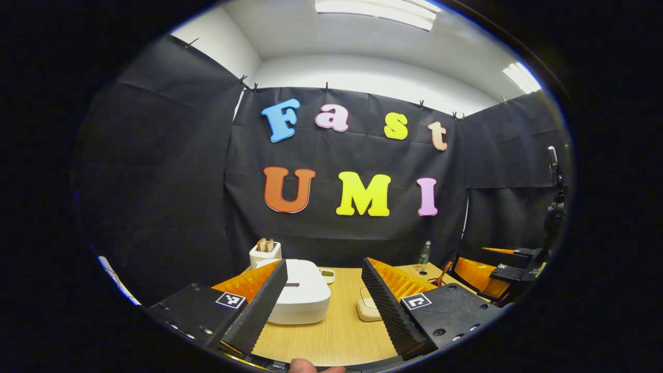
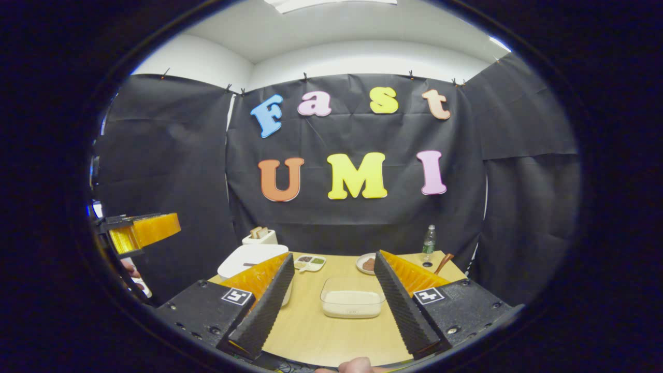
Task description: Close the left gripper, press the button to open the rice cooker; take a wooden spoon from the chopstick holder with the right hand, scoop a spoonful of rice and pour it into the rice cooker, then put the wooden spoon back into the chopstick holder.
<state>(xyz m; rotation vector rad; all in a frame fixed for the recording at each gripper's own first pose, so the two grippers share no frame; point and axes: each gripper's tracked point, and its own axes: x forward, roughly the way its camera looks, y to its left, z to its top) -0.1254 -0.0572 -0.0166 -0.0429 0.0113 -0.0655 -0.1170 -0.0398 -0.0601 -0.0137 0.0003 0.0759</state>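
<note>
Left gripper view: my left fingers [image 1: 323, 305] are spread wide, empty, above the worktop [image 1: 336, 331] before the shut cooker [image 1: 303, 292]. Unclosed, they could straddle its button [image 1: 291, 285] and miss. My right fingers [image 2: 331, 305], also released, frame the rice tub [image 2: 352, 303]; spoon [image 2: 444, 263] far right of the cooker.

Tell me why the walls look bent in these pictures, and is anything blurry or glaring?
Left gripper view: the fisheye lens bows the cloth wall, ceiling lights blow out white, and the rice cooker stays sharp between the open left tongs. Right gripper view: the same curving; the rice container is crisp, with even light on the table and no hard shadows; right tongs open.
</note>
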